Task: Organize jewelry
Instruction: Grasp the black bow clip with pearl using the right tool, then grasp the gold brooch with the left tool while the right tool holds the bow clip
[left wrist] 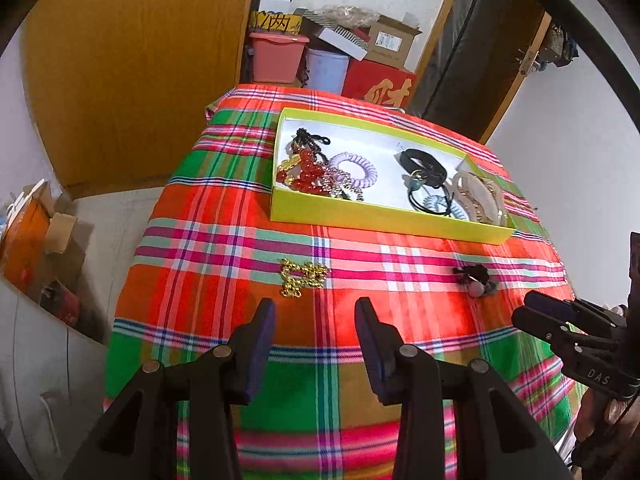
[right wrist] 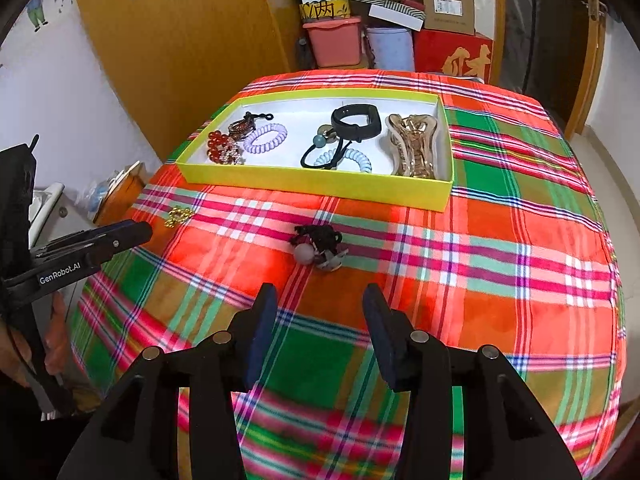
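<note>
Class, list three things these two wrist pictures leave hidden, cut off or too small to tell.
1. Gold chain, right wrist view: small, links unreadable.
2. Right tool, left wrist view: cut off by the frame edge.
3. Red beads in the yellow box, left wrist view: the near wall hides their lower part.

A counter [right wrist: 500, 240] draped in bright red, green and pink plaid cloth stands before white walls [right wrist: 100, 92]. Behind it are a tall yellow-brown wooden cupboard [right wrist: 180, 32] and stacked cardboard boxes [right wrist: 448, 8] beside a pink plastic tub [right wrist: 336, 40].
</note>
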Tool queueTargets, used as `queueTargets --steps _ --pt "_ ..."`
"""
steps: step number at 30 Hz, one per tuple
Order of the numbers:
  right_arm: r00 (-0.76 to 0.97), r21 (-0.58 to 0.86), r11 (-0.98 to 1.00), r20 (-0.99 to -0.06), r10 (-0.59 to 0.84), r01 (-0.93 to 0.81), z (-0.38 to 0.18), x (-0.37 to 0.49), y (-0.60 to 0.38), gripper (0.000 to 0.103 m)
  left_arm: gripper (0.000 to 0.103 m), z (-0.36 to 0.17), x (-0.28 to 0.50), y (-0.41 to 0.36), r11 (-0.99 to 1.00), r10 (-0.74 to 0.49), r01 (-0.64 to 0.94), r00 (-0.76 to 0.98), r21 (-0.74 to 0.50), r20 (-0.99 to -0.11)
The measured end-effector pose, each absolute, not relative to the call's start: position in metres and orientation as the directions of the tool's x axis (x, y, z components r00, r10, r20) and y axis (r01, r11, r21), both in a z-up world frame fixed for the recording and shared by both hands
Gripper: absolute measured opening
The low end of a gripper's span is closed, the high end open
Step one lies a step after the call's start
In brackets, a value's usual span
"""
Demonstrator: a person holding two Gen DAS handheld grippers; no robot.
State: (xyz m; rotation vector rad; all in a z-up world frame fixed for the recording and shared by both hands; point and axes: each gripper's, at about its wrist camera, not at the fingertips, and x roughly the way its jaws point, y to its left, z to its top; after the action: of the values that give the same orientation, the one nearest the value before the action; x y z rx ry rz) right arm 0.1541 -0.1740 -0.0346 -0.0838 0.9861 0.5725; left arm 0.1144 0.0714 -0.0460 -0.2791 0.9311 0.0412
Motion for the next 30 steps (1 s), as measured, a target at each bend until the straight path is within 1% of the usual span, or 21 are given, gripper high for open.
queueTargets --steps 15,22,24,30 --pt "0.394 0.19 0.832 -0.812 0.432 -0.522 -0.05 0.186 -0.157 0.046 0.041 -0.067 0.146 0.074 0.968 -0.087 -0.145 0.578 -0.206 -0.812" --pt "0.38 0.186 0.822 -0.817 0.433 -0.538 -0.059 0.191 -0.148 0.046 0.045 -0.069 0.15 0.068 0.976 -0.071 -0.124 0.594 -0.178 -0.802" --pt "0.383 0.177 0.822 -0.818 0.429 -0.542 -0.06 0.192 -0.147 0.046 0.048 -0.07 0.15 0.065 0.98 -0.064 -0.114 0.599 -0.164 -0.798" --pt "0.402 0.133 0.828 -0.825 0.397 -0.545 -0.061 0.19 -0.141 0.046 0.048 -0.072 0.149 0.059 0.988 -0.03 -0.101 0.612 -0.115 -0.79"
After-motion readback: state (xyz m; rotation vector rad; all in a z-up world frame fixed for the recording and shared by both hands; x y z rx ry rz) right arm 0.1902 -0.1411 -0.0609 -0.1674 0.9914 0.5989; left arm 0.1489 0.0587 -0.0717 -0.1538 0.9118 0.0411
